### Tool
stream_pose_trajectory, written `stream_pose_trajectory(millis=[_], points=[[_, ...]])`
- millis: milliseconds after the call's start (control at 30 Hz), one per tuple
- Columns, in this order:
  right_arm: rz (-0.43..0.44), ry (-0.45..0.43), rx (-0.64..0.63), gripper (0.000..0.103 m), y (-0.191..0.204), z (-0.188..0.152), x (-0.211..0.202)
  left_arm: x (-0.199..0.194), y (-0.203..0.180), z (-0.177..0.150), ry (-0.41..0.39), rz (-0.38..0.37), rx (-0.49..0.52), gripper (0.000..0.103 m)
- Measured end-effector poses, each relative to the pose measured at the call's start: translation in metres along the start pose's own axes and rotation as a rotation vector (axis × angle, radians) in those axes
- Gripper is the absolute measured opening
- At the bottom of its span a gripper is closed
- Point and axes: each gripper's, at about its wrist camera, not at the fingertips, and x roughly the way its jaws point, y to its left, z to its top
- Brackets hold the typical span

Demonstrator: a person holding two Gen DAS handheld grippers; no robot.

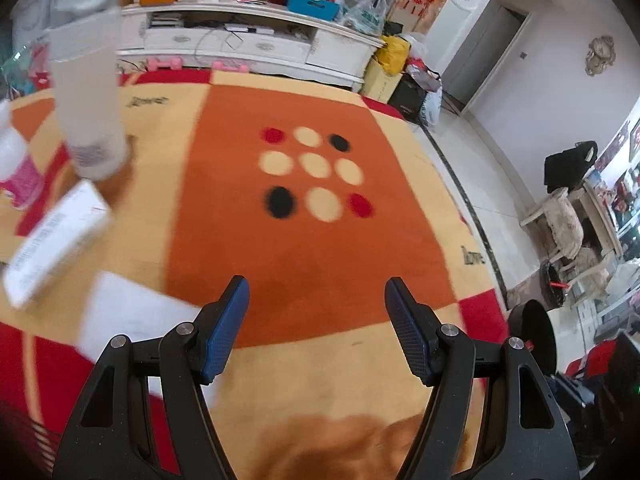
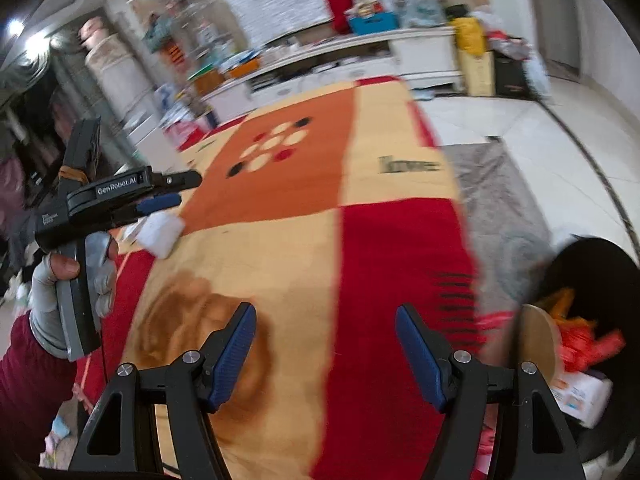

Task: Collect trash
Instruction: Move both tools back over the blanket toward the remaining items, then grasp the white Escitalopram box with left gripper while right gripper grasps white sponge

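Across the middle of both views spreads the patterned rug (image 1: 304,208), orange, cream and red, which carries the scattered trash. At the lower right of the right wrist view stands a black trash bin (image 2: 600,264), already holding orange-red wrappers and a white box, so it is probably where the pieces go. Along the top of the left wrist view runs a cluttered white TV cabinet (image 1: 248,40).

On the left side of the left wrist view the remaining trash lies together on the rug: a tall frosted plastic bottle (image 1: 90,92) standing upright, a pink-labelled bottle (image 1: 18,172) at the frame's edge, a flat white box (image 1: 56,244) lying tilted, and a white paper sheet (image 1: 132,316) just beside the gripper's finger. All of it is motion-blurred.

The left gripper (image 1: 316,320) hangs above bare rug with its jaws spread wide, holding nothing; it seems angled toward the paper and box as the nearest pieces. The right gripper (image 2: 326,344) is likewise spread wide with nothing between its blue pads, near the bin.
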Motion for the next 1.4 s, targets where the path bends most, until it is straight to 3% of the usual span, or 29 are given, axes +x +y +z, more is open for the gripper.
stream_pose_trajectory(millis=[100, 267, 467, 633, 867, 1033, 1067, 1133, 1200, 1233, 1300, 1400], points=[[0.049, 0.032, -0.052, 0.076, 0.025, 0.008, 0.022, -0.014, 0.031, 0.006, 0.005, 0.033, -0.008, 0.069], [0.147, 0.097, -0.176, 0.077, 0.079, 0.026, 0.069, -0.034, 0.100, 0.013, 0.011, 0.116, -0.049, 0.069], [0.235, 0.132, -0.367, 0.083, 0.150, 0.054, 0.115, -0.042, 0.163, 0.009, 0.063, 0.138, -0.080, 0.069], [0.259, 0.157, -0.510, 0.084, 0.193, 0.075, 0.148, -0.049, 0.183, 0.008, 0.075, 0.117, -0.050, 0.070], [0.254, 0.236, -0.678, 0.091, 0.213, 0.081, 0.178, -0.044, 0.186, 0.012, 0.116, 0.090, 0.030, 0.070], [0.230, 0.284, -0.660, 0.091, 0.211, 0.087, 0.200, -0.033, 0.181, 0.018, 0.144, 0.095, 0.079, 0.070], [0.231, 0.285, -0.653, 0.088, 0.210, 0.087, 0.201, -0.030, 0.179, 0.020, 0.148, 0.099, 0.085, 0.070], [0.215, 0.262, -0.634, 0.069, 0.205, 0.085, 0.199, -0.026, 0.177, 0.023, 0.154, 0.104, 0.096, 0.070], [0.241, 0.248, -0.603, 0.067, 0.202, 0.085, 0.192, -0.018, 0.173, 0.026, 0.162, 0.120, 0.115, 0.070], [0.214, 0.227, -0.585, 0.067, 0.198, 0.085, 0.186, -0.014, 0.170, 0.027, 0.165, 0.129, 0.128, 0.070], [0.176, 0.198, -0.522, 0.067, 0.187, 0.084, 0.174, -0.007, 0.166, 0.028, 0.166, 0.148, 0.149, 0.070], [0.166, 0.178, -0.289, 0.068, 0.155, 0.085, 0.155, 0.005, 0.161, 0.029, 0.174, 0.181, 0.161, 0.070]])
